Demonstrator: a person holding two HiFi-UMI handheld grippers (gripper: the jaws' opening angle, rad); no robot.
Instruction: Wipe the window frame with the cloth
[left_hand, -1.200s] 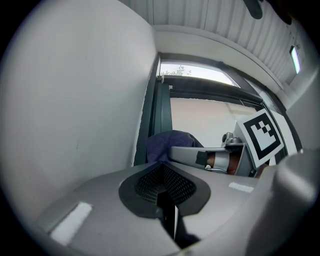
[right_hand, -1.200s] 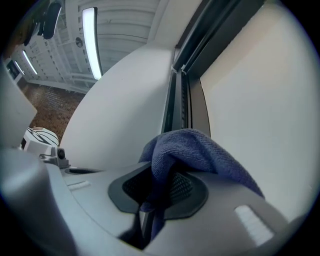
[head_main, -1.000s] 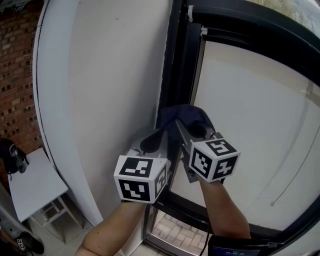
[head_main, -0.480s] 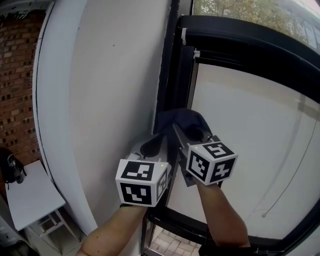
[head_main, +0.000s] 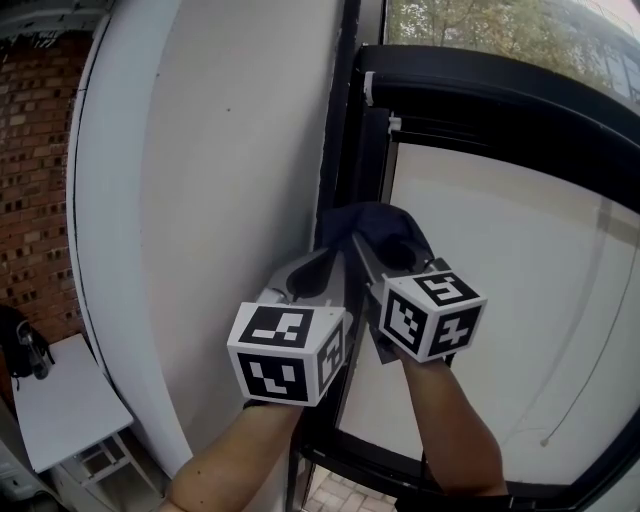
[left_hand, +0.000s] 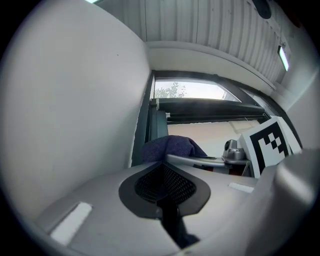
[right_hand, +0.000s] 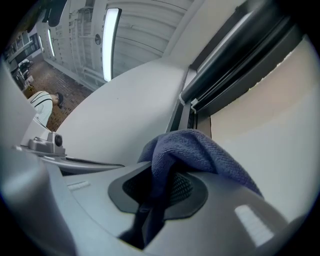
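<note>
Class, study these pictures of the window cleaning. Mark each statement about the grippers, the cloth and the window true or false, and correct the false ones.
1. The right gripper is shut on the blue cloth. True.
2. The left gripper grips the cloth too. False: its fingers are closed on nothing.
3. The cloth sits at the black window frame. True.
4. The blind is rolled fully up. False: the pale blind hangs down over the pane.
</note>
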